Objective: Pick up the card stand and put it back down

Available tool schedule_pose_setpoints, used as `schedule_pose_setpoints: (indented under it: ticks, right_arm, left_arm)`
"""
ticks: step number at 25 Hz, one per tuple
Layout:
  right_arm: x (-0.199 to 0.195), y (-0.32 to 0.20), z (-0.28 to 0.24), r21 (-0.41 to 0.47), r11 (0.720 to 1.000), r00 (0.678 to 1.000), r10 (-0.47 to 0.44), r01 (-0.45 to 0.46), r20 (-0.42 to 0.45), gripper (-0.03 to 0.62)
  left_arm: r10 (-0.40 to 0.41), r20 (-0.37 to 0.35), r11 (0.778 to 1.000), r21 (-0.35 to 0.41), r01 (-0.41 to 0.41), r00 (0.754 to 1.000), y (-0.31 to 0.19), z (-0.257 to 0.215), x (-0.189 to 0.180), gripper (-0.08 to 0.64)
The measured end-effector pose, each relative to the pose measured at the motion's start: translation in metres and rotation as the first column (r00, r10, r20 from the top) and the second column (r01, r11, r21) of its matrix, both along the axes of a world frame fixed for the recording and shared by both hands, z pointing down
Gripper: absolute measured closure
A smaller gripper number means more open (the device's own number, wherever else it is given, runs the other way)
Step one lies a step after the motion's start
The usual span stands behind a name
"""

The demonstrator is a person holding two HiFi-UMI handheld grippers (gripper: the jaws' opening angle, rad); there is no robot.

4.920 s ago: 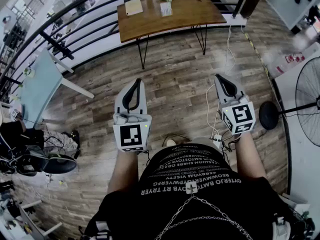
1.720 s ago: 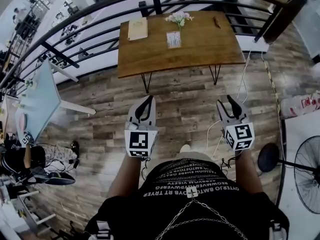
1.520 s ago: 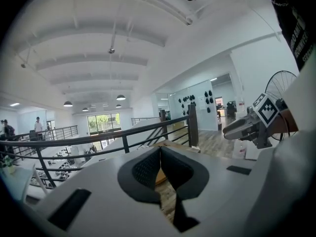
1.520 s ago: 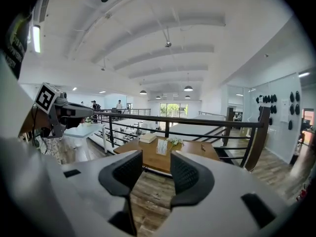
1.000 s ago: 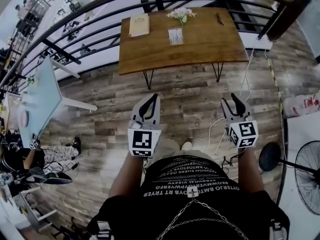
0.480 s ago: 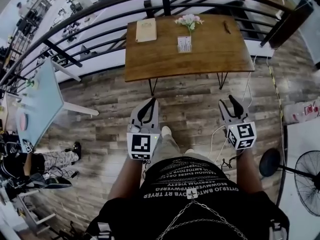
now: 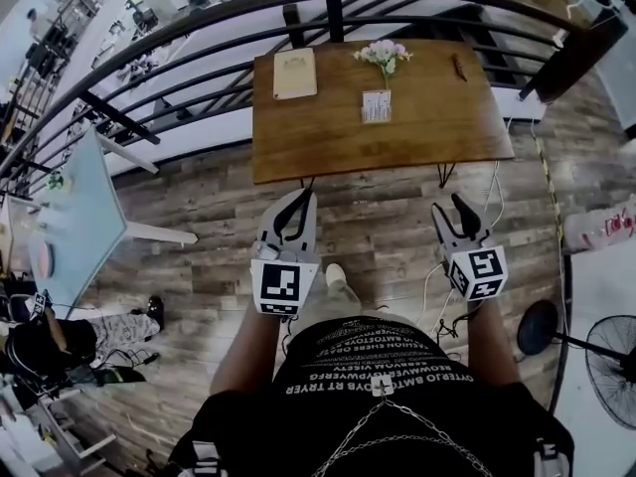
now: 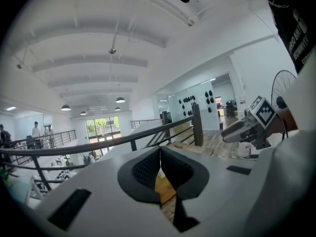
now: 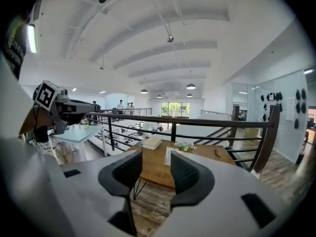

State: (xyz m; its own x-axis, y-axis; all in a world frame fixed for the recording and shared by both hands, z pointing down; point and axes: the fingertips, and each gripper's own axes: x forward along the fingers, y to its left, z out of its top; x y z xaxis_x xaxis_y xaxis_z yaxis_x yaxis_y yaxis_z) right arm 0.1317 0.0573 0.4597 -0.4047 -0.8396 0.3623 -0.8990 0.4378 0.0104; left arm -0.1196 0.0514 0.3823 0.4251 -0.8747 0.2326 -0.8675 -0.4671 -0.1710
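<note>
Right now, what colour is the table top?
Brown wood grain; the table shows best in the head view.

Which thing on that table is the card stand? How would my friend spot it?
Find the wooden table beside the black railing. Near its middle, right in front of the pale flowers, stands the card stand. It is the only upright white card; the tan book lies flat to its left.
</note>
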Motion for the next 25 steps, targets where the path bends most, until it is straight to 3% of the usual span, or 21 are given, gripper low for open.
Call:
schedule_pose_setpoints:
  ticks: [7,25]
  right_arm:
    - [-0.023,-0.027,-0.003,-0.008,1.000,1.000,0.002,-0.002,0.002,0.407]
    - [-0.065,-0.074,-0.026,0.025,1.000,0.999,0.013,-0.013,-0.034,0.407]
  left_arm:
    - [-0.029,-0.039,1.000,0.000,0.029,0.999,-0.035,-0.005,-0.036,0.532]
    - [-0.016,-0.073,0.999,0.040,0.019,0.997,-0.083,-0.019,-0.068,0.532]
